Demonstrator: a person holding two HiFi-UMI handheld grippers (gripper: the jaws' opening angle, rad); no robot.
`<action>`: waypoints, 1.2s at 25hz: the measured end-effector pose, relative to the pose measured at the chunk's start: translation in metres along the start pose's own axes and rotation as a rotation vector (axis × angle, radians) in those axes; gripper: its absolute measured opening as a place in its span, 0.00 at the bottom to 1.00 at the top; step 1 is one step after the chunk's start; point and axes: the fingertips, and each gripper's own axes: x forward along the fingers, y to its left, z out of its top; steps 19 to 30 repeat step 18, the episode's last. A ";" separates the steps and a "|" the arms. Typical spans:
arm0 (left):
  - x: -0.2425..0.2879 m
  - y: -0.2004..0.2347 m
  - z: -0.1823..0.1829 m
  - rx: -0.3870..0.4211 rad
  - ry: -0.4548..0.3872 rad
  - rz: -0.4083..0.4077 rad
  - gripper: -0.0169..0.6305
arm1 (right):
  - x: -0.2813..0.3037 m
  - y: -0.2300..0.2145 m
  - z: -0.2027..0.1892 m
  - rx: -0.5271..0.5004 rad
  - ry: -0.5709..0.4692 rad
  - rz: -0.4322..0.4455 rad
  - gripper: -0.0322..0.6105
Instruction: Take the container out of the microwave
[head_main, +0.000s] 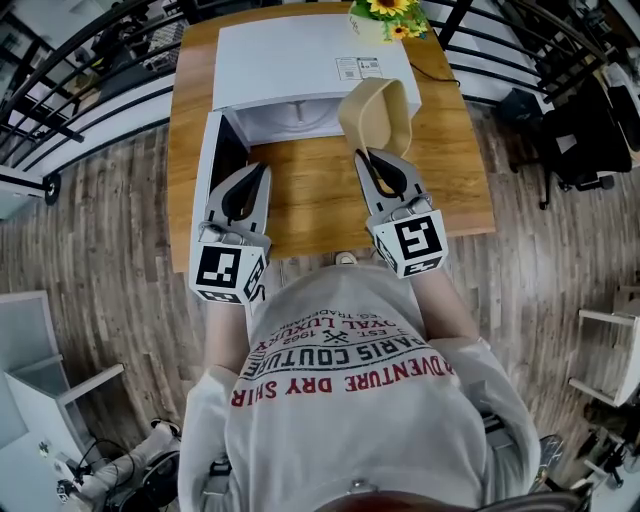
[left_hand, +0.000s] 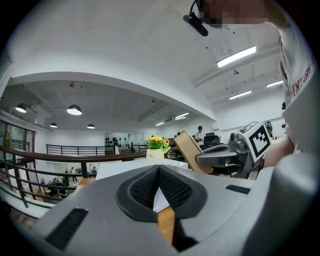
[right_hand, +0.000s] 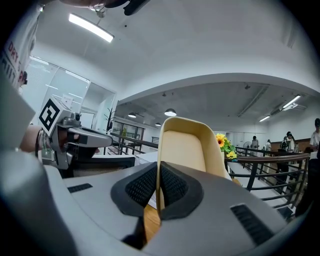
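Note:
A beige, shallow container is tilted on edge in front of the white microwave, above the wooden table. My right gripper is shut on the container's near rim. In the right gripper view the rim runs between the pads and the container rises ahead. My left gripper is level at the left, shut with nothing in it, its tips meeting. From the left gripper view the container shows to the right.
The microwave door hangs open to the left, just beside my left gripper. A pot of yellow flowers stands behind the microwave. The table's near edge is close to the person's body. Railings and chairs surround the table.

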 end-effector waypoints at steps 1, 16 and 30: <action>0.001 0.000 0.000 -0.001 0.000 0.003 0.05 | 0.001 -0.001 -0.001 0.003 0.001 0.000 0.10; 0.012 0.003 -0.002 -0.007 0.010 0.023 0.05 | 0.009 -0.010 -0.004 0.023 -0.005 0.011 0.10; 0.013 0.004 -0.002 -0.007 0.012 0.022 0.05 | 0.011 -0.011 -0.004 0.024 -0.009 0.010 0.10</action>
